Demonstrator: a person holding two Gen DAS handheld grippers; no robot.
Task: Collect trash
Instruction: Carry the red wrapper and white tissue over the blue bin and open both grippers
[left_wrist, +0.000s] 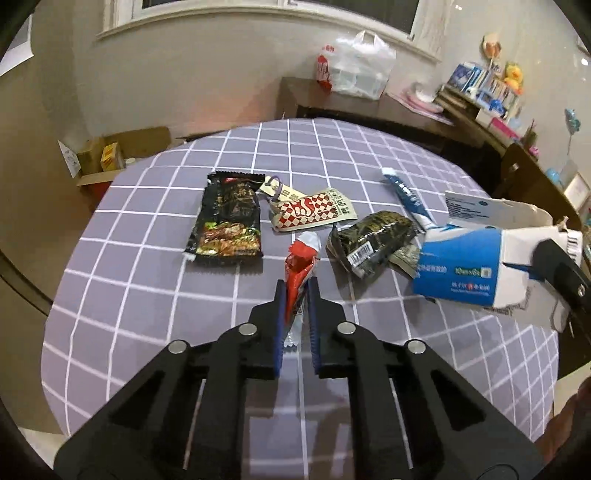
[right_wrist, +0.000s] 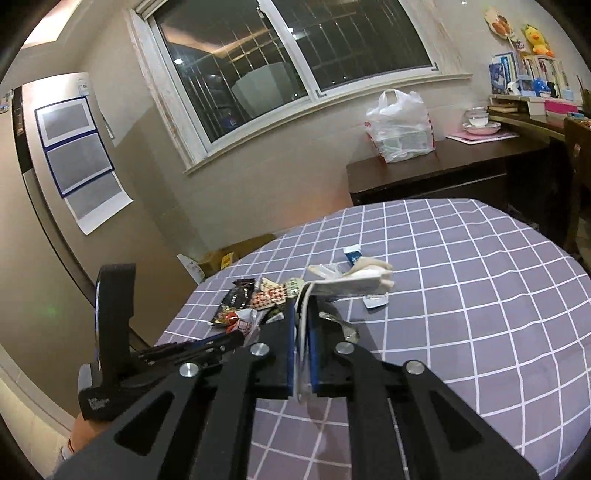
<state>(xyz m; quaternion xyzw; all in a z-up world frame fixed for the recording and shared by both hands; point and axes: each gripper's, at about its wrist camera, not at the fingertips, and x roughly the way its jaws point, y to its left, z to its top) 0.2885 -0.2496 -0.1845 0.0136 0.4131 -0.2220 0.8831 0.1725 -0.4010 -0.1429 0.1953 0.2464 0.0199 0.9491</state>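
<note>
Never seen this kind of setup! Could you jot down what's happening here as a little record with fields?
Left gripper: shut on red wrapper
Right gripper: shut on blue-and-white carton, held open-ended above the table
Lying on table: black snack packet, checkered paper packet, crumpled dark wrapper, blue tube
Surface: purple checked tablecloth

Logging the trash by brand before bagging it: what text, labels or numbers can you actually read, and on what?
No text is legible.
Blue-and-white box: Chinese print, blurred.
Dark crumpled wrapper: barcode, digits too small.
Red-checked packet: characters blurred.
Black snack packet: lettering unreadable.
Red wrapper in the left gripper: no readable print.
</note>
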